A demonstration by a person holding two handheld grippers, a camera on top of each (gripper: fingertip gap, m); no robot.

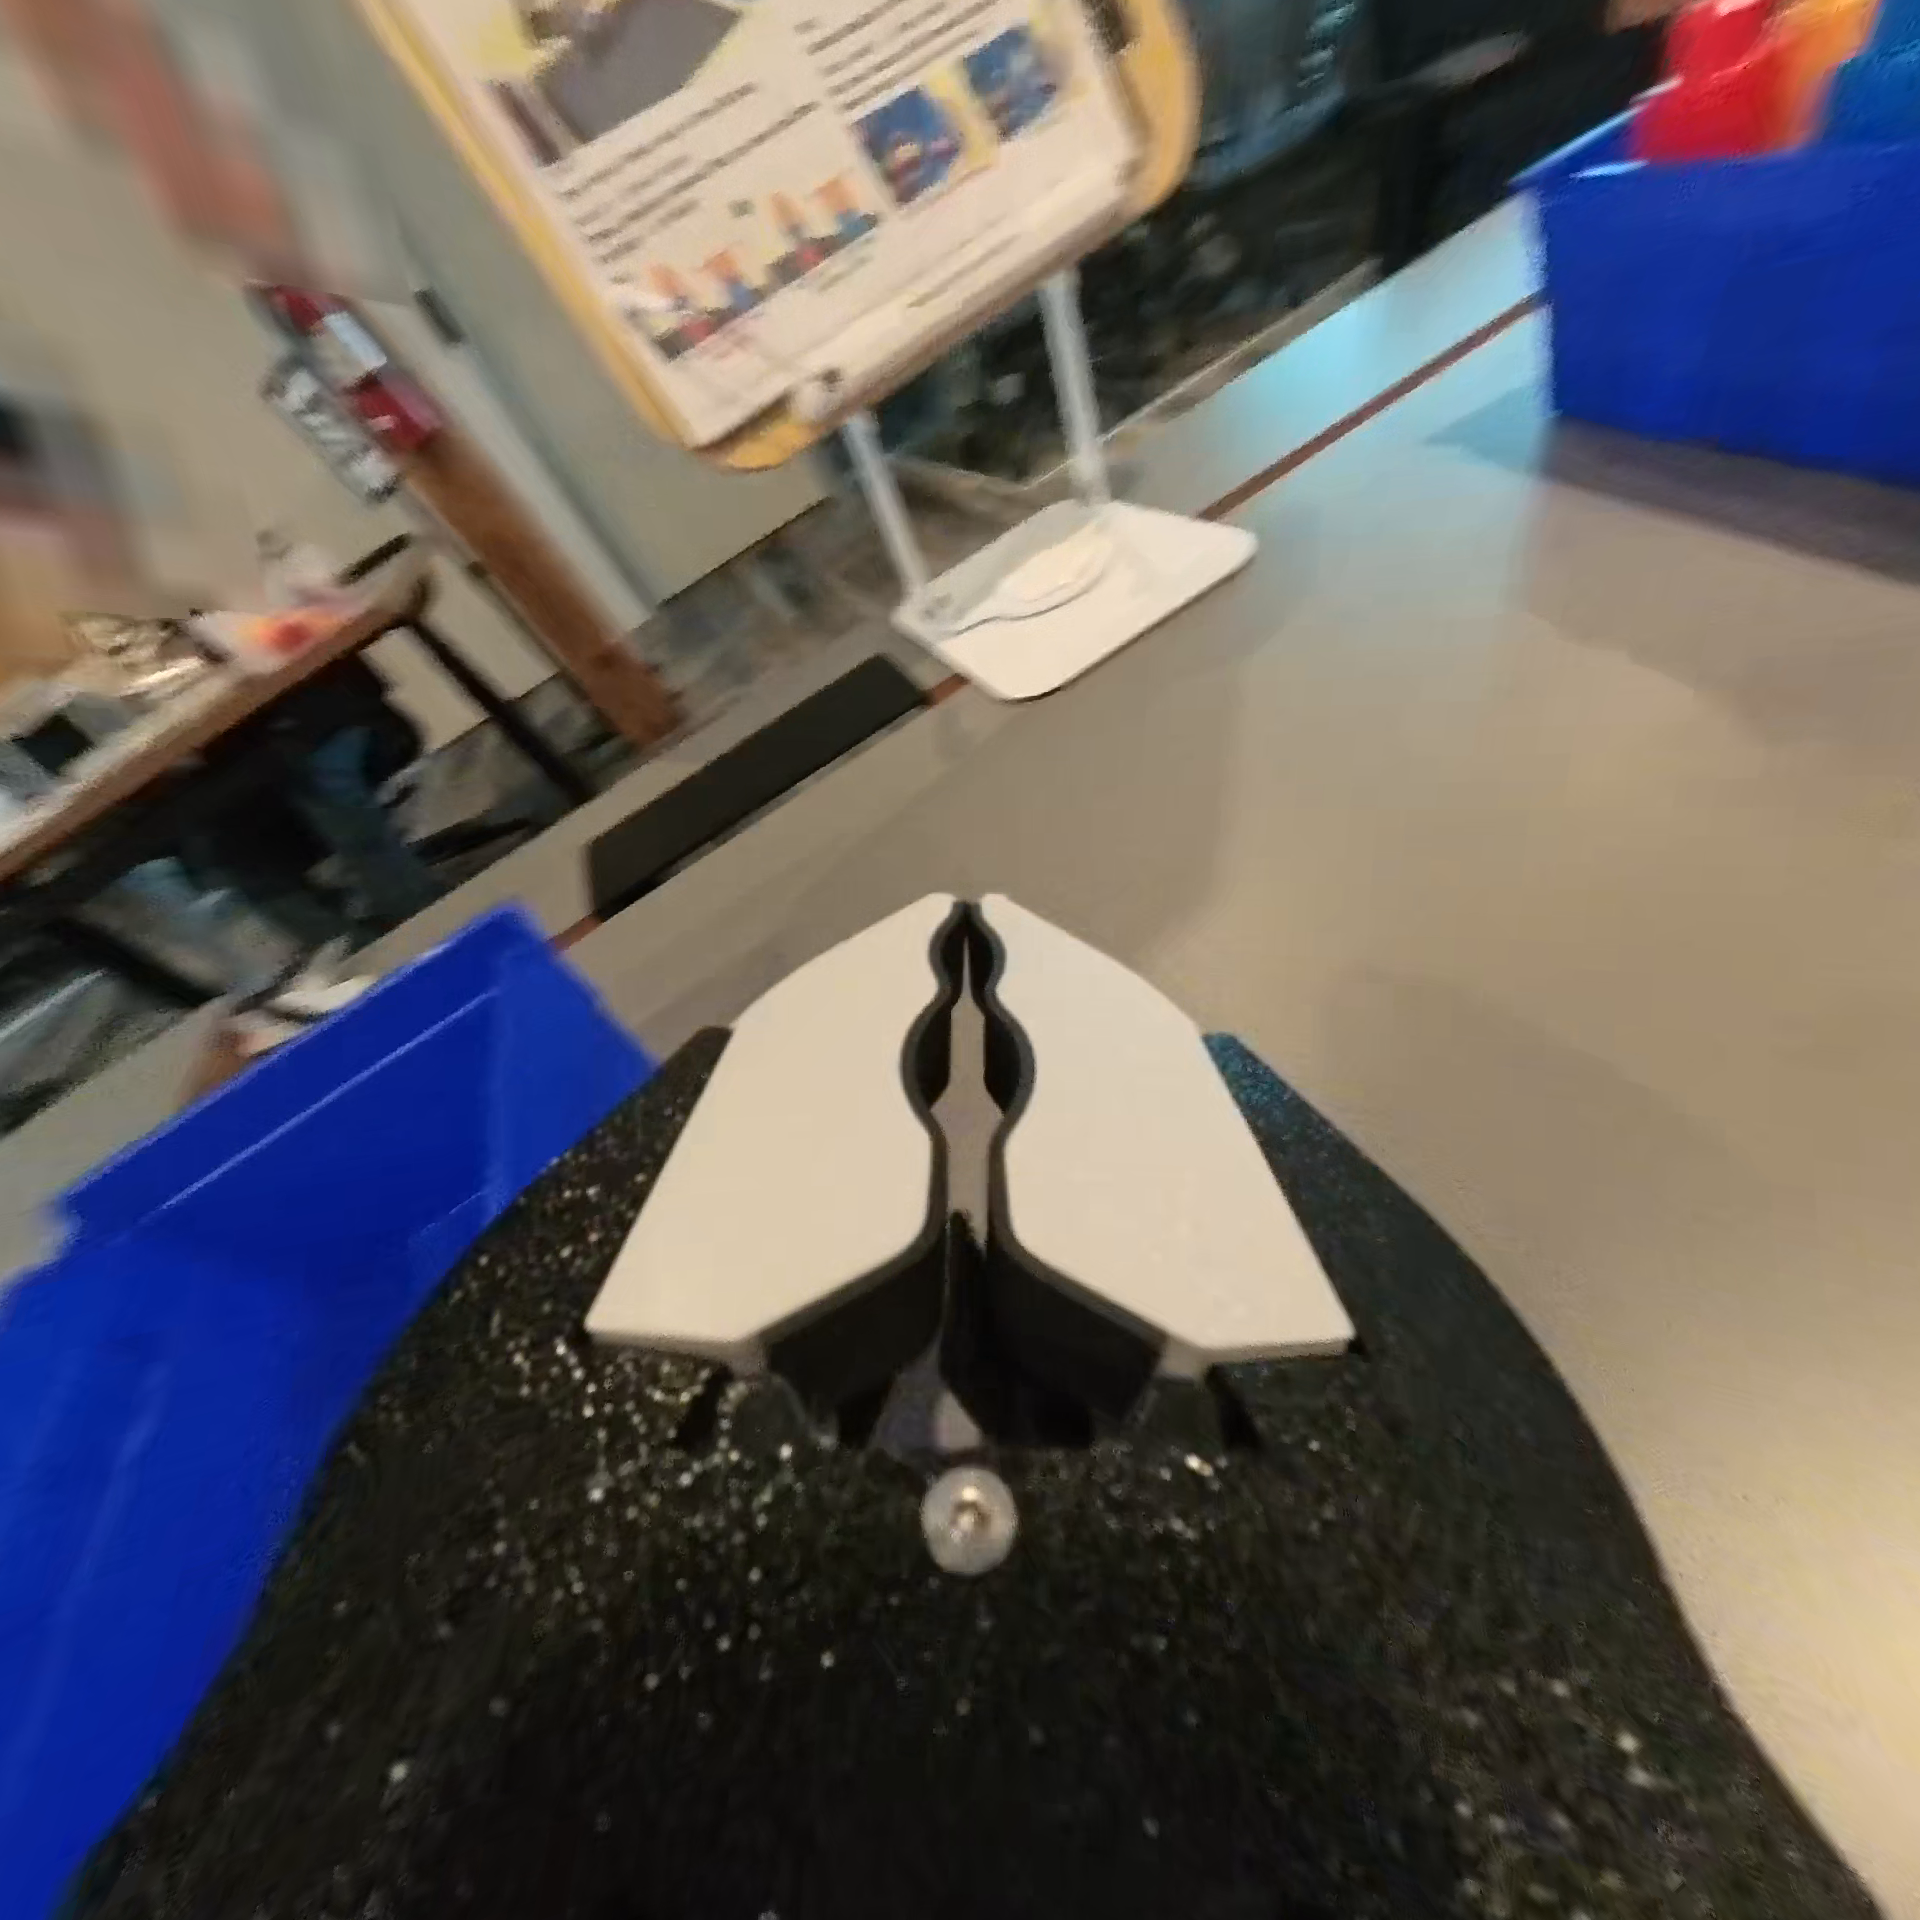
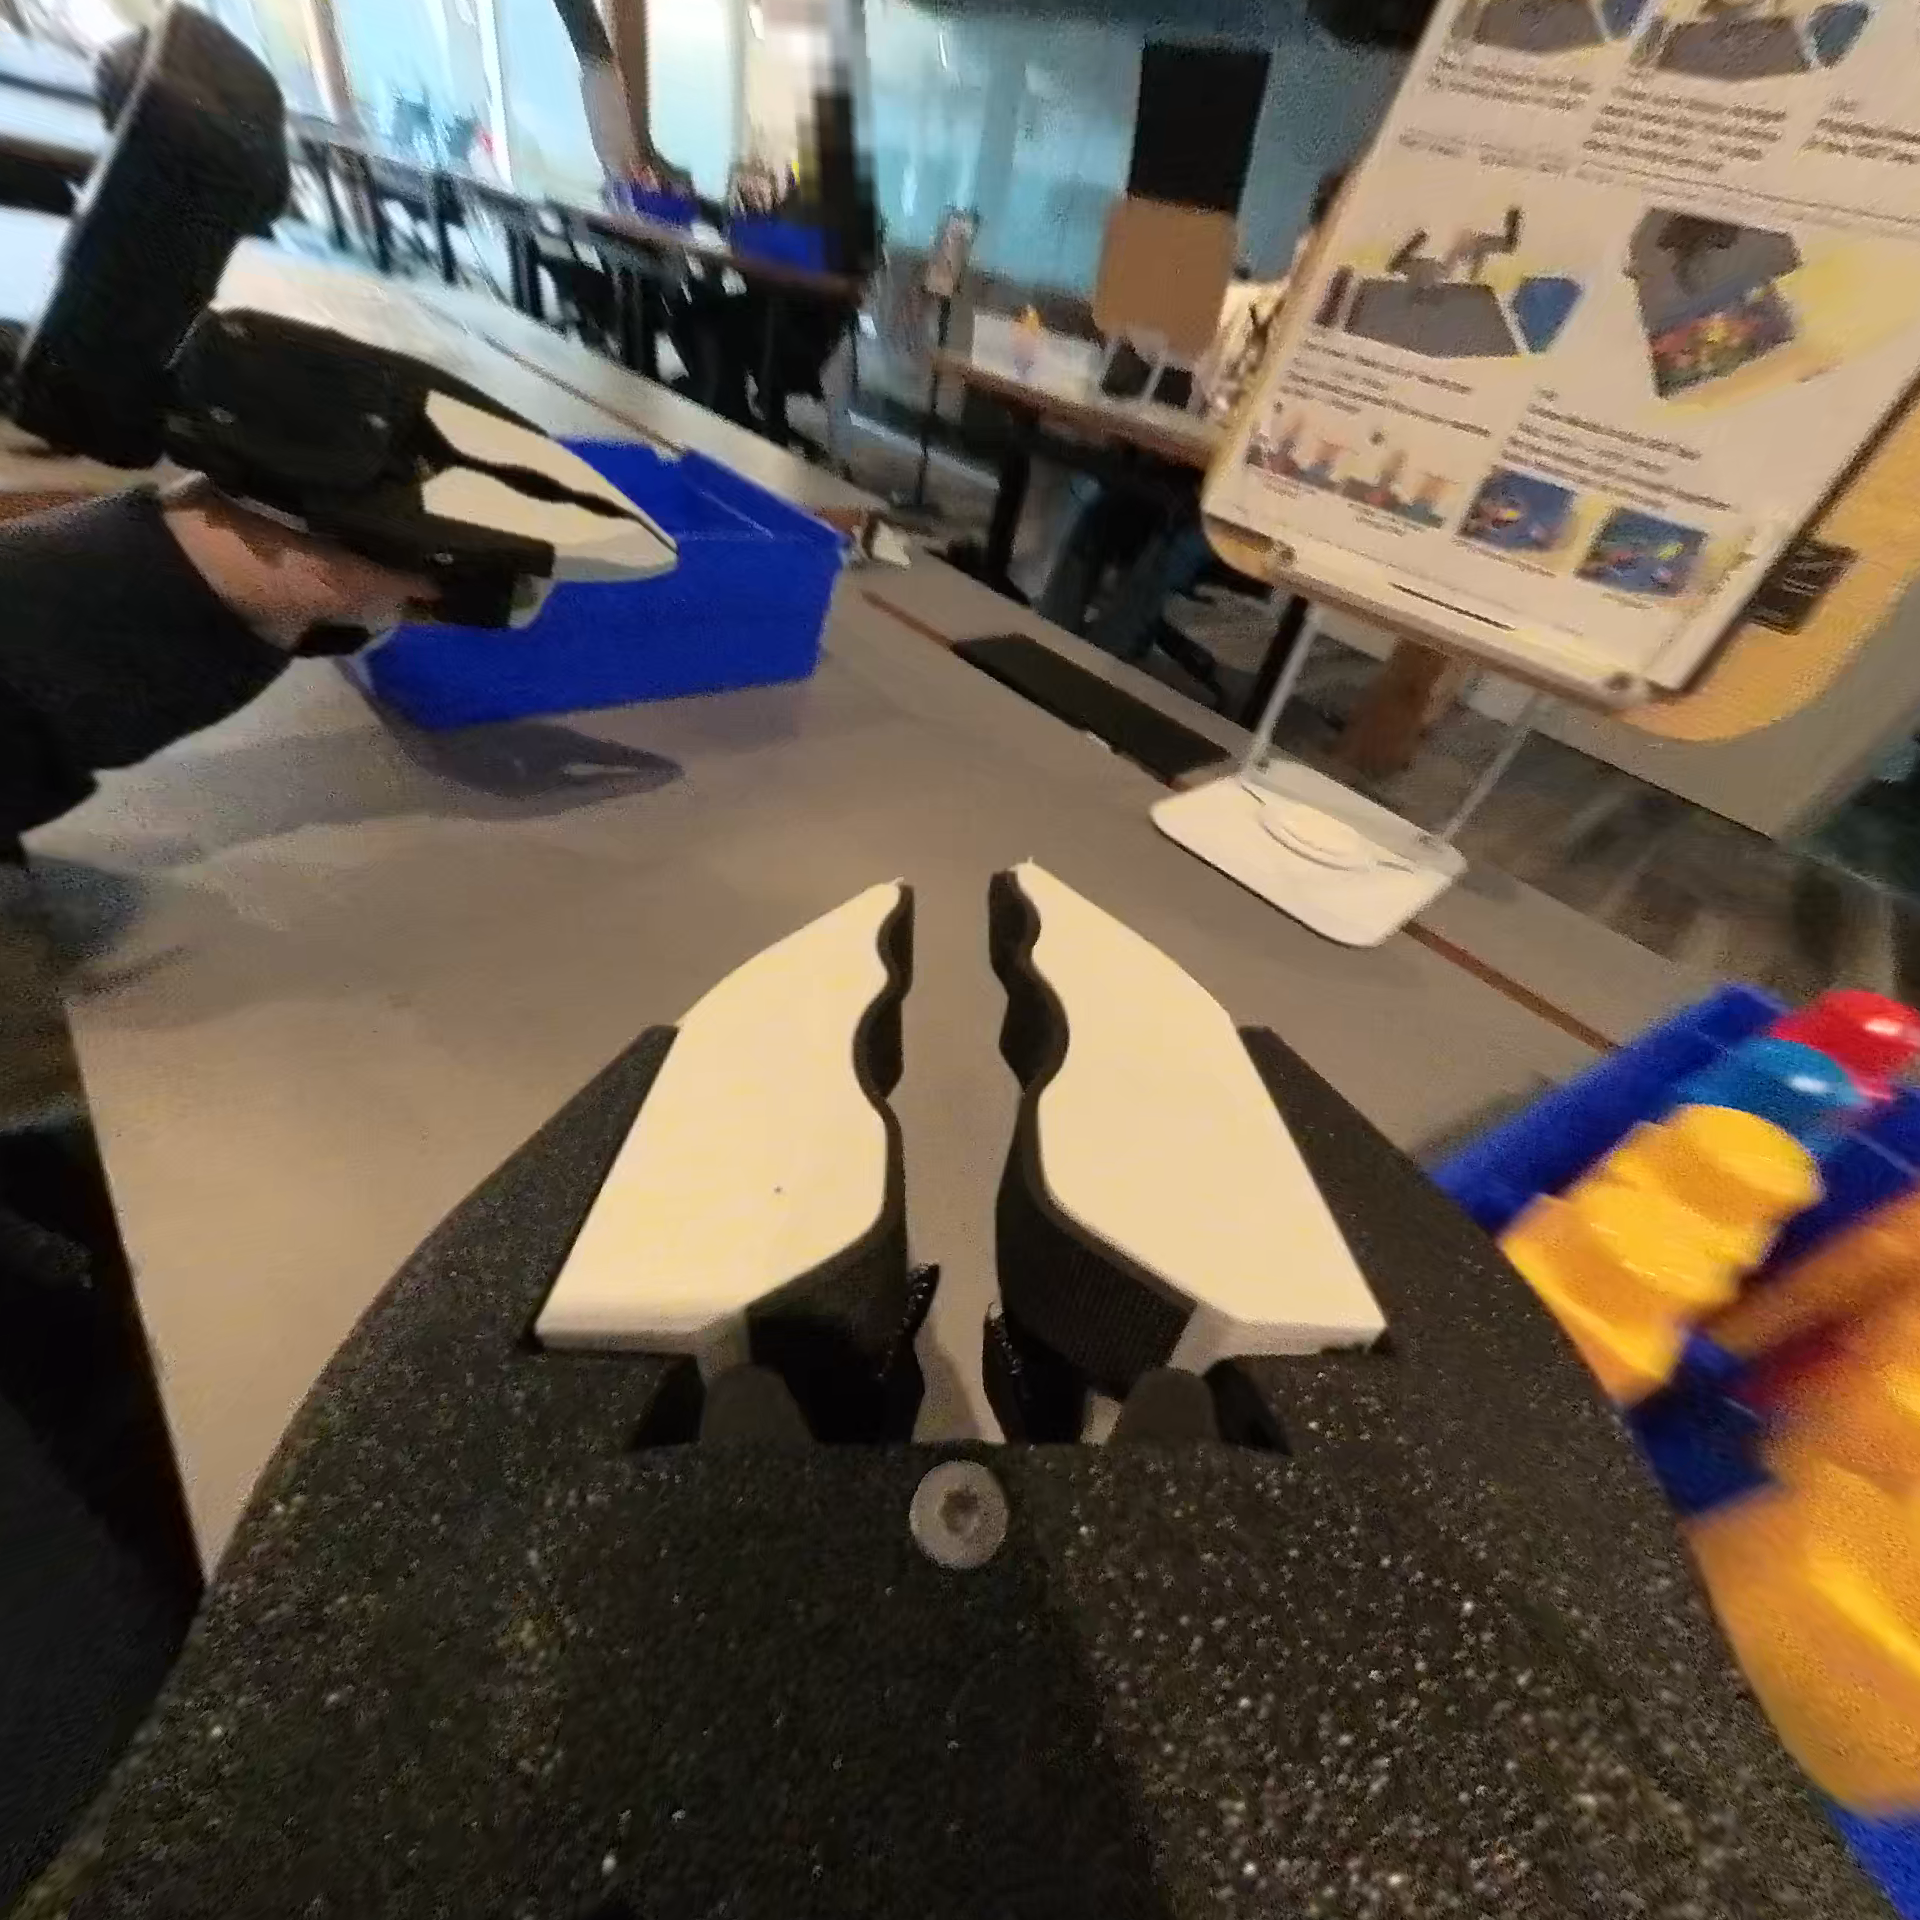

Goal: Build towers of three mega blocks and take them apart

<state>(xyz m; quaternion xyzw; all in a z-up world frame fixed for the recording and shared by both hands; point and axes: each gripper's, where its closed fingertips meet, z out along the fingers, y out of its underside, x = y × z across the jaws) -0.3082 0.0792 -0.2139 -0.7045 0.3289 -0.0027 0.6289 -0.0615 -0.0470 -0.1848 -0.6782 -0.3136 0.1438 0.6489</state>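
My left gripper point(image 1: 966, 914) is shut with nothing between its white fingers, held over the grey table point(image 1: 1403, 883). It also shows in the right wrist view point(image 2: 655, 540), shut, in front of a blue bin point(image 2: 665, 634). My right gripper point(image 2: 956, 883) is open a little and empty above the table. Mega blocks lie in a blue bin point(image 2: 1558, 1122) at the right: a yellow one point(image 2: 1662, 1216), a blue one point(image 2: 1766, 1081) and a red one point(image 2: 1860, 1023). In the left wrist view this bin point(image 1: 1725, 312) with red and orange blocks point(image 1: 1756, 83) is at the far right.
The left blue bin point(image 1: 312, 1143) is close beside my left gripper. A poster on a white stand point(image 1: 1081, 592) stands at the table's far edge, also in the right wrist view point(image 2: 1309, 842). A black strip point(image 1: 748, 779) lies at that edge. A dark sleeve point(image 2: 104, 644) holds the left gripper. The left gripper's tips are roughly 30 centimeters from the right gripper's.
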